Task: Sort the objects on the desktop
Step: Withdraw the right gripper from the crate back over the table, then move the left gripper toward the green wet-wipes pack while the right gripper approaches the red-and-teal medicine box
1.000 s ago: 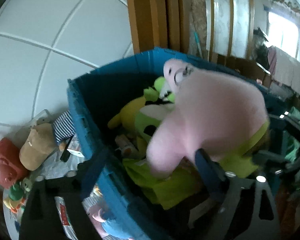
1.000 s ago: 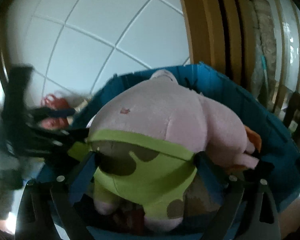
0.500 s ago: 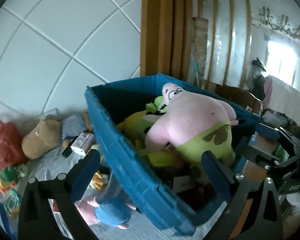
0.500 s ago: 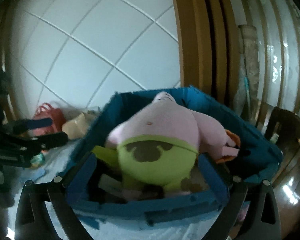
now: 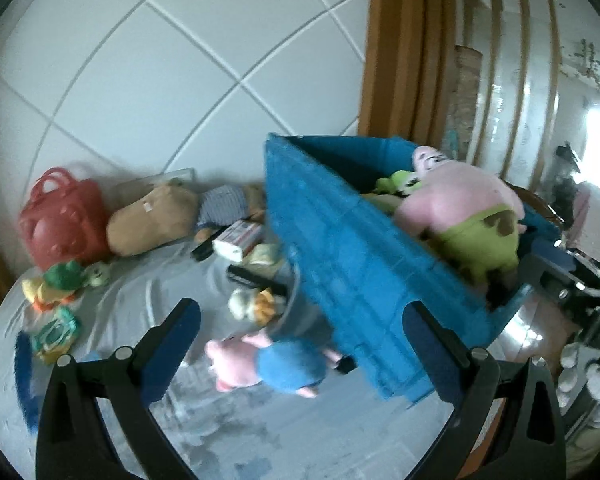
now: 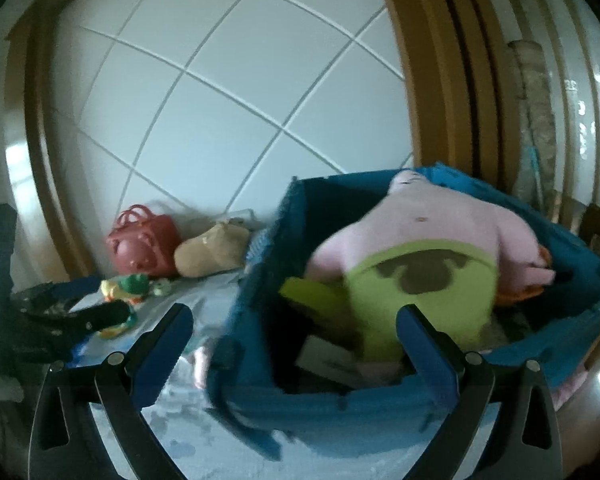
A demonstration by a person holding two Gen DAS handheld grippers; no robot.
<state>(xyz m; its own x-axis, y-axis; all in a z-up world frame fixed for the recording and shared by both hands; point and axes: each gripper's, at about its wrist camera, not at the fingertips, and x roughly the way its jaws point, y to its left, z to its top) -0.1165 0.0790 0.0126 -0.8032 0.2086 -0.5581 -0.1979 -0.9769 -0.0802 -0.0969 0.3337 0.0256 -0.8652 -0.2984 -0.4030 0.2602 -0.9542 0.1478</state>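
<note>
With the pink star plush (image 5: 456, 196) lying on top inside the blue bin (image 5: 352, 264), both the left tool (image 5: 300, 320) and the right tool (image 6: 294, 322) hang spread and empty, so the next step is probably picking the pig plush (image 5: 268, 364) just beside the bin on the desk (image 5: 260, 432).

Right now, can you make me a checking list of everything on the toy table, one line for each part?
Surface: table under a pale wrinkled cloth.
Job's things: pink star plush lies on top in the blue bin; pig plush on the cloth beside it.
Clutter: red toy bag, tan cap, duck toy, small box.
Grippers: left gripper and right gripper open, holding nothing.
Cables: nothing seen.
Surroundings: white tiled wall, wooden frame.
</note>
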